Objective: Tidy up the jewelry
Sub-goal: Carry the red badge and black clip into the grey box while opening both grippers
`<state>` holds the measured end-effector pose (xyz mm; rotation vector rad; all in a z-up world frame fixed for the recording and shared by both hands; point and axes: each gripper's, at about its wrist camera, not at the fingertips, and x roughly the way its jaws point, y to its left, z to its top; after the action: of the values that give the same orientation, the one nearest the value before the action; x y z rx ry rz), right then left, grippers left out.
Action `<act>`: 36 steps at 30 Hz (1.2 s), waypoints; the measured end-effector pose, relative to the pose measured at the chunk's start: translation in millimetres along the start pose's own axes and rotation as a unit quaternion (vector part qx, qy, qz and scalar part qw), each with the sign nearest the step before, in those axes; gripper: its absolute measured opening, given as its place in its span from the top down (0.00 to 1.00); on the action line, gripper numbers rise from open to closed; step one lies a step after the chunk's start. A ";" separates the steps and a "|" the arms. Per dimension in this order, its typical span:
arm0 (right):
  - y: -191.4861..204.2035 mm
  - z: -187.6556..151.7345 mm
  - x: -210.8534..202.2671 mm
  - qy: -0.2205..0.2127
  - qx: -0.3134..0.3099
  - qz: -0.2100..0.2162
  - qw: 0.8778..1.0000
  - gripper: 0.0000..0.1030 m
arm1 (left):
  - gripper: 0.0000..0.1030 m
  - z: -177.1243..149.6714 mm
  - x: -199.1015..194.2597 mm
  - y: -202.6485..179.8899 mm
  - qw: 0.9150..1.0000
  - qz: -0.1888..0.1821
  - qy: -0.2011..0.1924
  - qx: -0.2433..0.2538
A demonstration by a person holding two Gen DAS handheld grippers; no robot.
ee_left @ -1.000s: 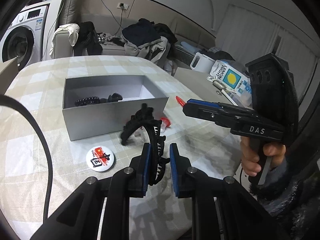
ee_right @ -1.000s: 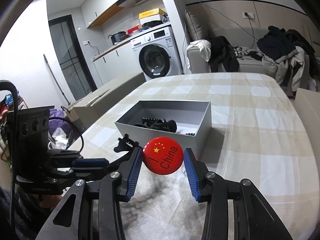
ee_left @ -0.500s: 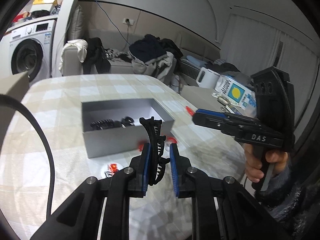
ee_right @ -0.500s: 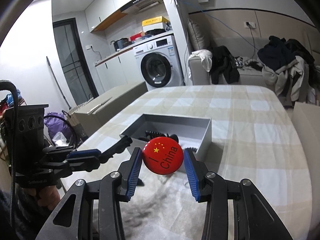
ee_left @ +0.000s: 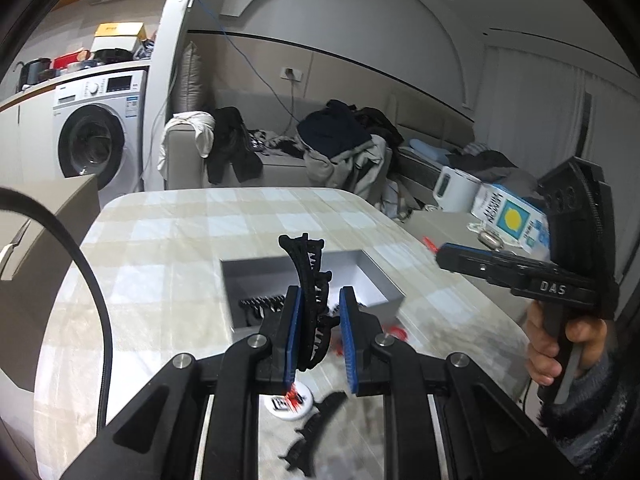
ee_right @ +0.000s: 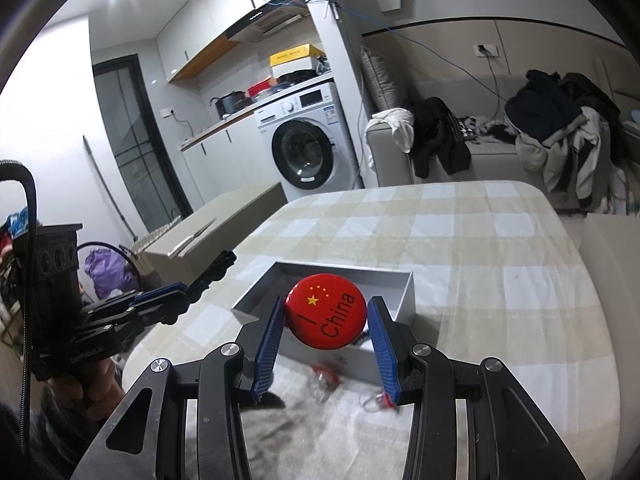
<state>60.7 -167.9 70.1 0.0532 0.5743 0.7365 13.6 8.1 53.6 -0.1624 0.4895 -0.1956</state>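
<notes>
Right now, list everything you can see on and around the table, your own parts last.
box: 1, grey, open, mid-table, dark hair clips inside
red badge: 1, red, between right gripper's pads
hair clip: 1, black, in left gripper
white badge: 1, white and red, on table under left gripper
loose clip: 1, black, beside white badge
tablecloth: 1, beige check
washer: 1, white, behind table
sofa: 1, grey, clothes piled on it
carton: 1, white and blue, right of table
left gripper: black, blue pads, shut on hair clip
right gripper: black, blue pads, shut on red badge
</notes>
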 end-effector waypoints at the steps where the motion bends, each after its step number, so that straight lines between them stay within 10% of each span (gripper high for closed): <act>1: -0.4 2.3 1.6 -0.001 0.001 -0.001 1.000 0.60 | 0.87 2.1 2.5 2.5 1.000 0.002 -0.002 -0.003; 36: -26.1 -1.8 69.9 0.038 0.055 -0.001 0.998 0.60 | 0.87 7.4 61.2 12.3 0.998 0.033 0.047 -0.003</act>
<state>117.5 -142.4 29.0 0.1272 0.6867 0.7078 71.8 7.0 30.1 -0.1433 0.5881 -0.1374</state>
